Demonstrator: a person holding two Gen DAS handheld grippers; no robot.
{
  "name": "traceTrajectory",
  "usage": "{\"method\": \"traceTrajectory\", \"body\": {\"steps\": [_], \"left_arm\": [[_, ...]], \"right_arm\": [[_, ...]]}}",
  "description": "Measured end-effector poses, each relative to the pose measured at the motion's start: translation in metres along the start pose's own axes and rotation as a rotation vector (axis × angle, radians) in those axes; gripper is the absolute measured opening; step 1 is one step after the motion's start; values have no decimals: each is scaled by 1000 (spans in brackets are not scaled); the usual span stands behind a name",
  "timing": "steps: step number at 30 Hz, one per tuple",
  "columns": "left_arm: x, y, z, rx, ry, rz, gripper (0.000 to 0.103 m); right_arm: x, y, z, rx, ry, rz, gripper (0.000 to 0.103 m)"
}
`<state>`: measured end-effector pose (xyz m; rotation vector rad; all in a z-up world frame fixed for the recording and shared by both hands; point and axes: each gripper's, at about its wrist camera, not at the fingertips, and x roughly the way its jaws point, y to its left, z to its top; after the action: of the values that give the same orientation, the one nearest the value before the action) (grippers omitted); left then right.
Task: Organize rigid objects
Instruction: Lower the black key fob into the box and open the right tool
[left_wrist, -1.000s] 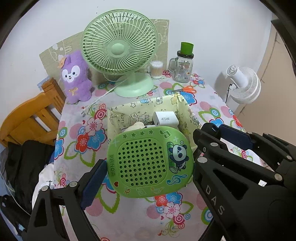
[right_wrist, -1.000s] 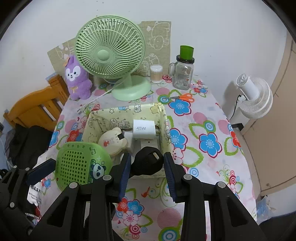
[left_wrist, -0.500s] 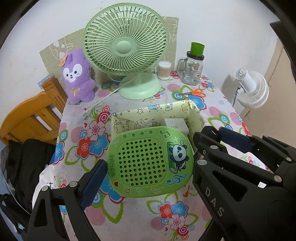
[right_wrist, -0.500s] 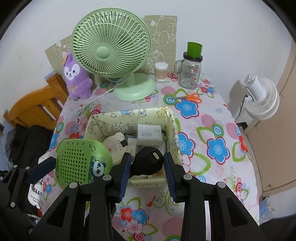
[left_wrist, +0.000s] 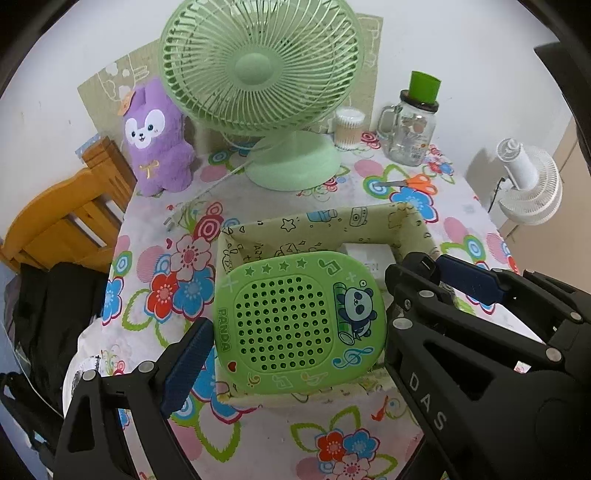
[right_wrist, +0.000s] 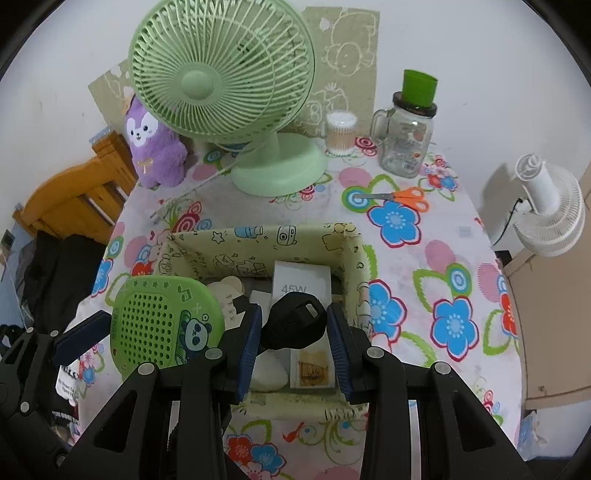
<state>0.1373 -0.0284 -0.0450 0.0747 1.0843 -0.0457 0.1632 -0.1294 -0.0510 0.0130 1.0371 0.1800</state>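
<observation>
Green panda speaker (left_wrist: 300, 322) clamped flat-face-up across left claw (left_wrist: 291, 332), black plug (right_wrist: 295, 322) pinched in right claw (right_wrist: 294, 328), both over basket (right_wrist: 258, 236)

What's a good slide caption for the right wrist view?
Right gripper holds a black plug above the fabric bin.

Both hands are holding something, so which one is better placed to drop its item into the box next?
Right. The right gripper holds the black plug directly above the box interior. The left gripper holds the green panda case over the box's near-left edge.
</observation>
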Motion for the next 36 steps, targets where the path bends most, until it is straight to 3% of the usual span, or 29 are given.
{"method": "traceTrajectory", "body": {"steps": [14, 18, 26, 29, 36], "left_arm": [[31, -2, 10, -20, 53, 8, 94], [33, -2, 10, -26, 54, 6, 94], [32, -5, 11, -35, 51, -17, 94], [32, -8, 12, -28, 49, -26, 94], [40, -20, 12, -11, 64, -44, 94]], "right_arm": [[37, -7, 10, -3, 68, 37, 42], [38, -8, 10, -5, 57, 36, 64], [22, -15, 9, -8, 3, -19, 67], [15, -23, 8, 10, -19, -50, 76], [18, -47, 3, 58, 18, -84, 77]]}}
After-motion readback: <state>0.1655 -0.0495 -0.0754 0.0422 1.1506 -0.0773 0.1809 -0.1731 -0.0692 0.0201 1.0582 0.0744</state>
